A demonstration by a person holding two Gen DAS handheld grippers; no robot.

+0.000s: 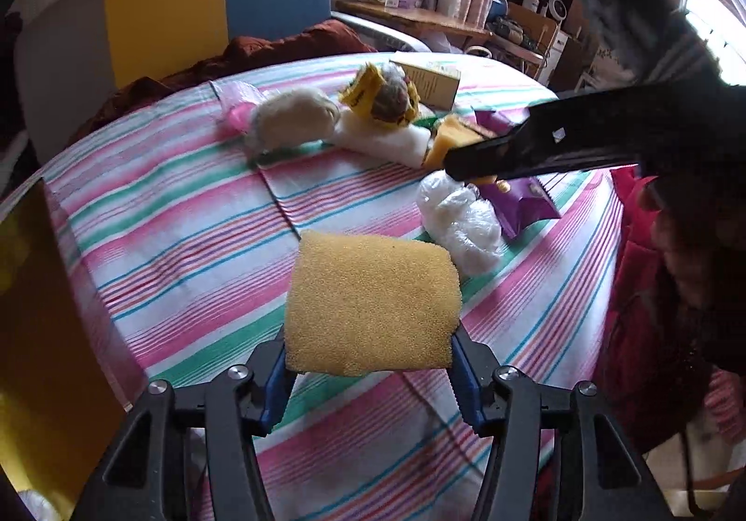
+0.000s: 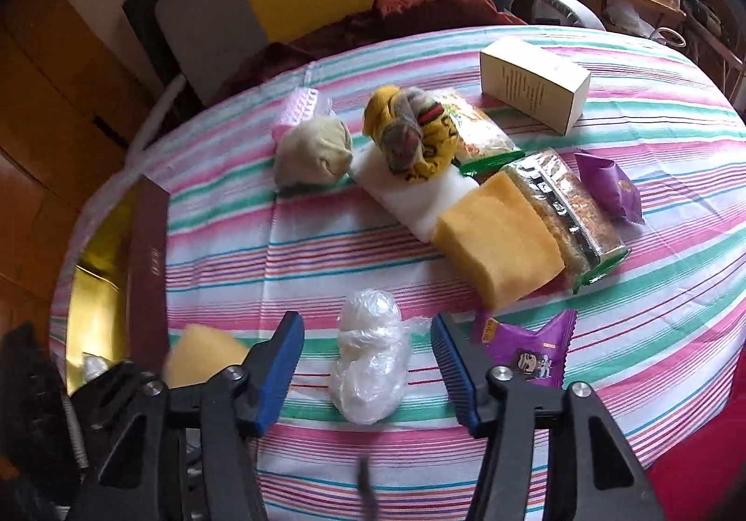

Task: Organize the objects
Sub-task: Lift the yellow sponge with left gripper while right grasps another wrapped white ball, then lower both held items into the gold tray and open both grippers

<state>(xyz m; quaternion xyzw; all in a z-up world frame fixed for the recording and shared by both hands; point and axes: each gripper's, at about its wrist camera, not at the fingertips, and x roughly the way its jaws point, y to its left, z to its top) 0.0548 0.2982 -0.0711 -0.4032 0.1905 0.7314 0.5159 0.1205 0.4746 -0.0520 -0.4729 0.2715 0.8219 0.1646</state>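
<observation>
My left gripper [image 1: 370, 336] is shut on a yellow sponge [image 1: 373, 306], held above the striped tablecloth [image 1: 186, 241]. In the right wrist view my right gripper [image 2: 366, 325] points down over a crumpled clear plastic bag [image 2: 368, 362]. Its blue pads [image 2: 279, 362] stand either side of the bag with small gaps, so it is open. The held sponge [image 2: 205, 353] shows at that view's lower left. A black finger [image 1: 503, 148] of the right gripper hangs over the plastic bag [image 1: 459, 218].
On the cloth lie a second yellow sponge [image 2: 503, 236], a white foam block [image 2: 410, 194], a cream sock ball [image 2: 312, 152], a yellow-grey sock bundle [image 2: 410, 134], snack packets [image 2: 569, 213], purple packets [image 2: 527, 353] and a white box [image 2: 531, 85]. A maroon-and-gold box [image 2: 149, 269] sits at the left edge.
</observation>
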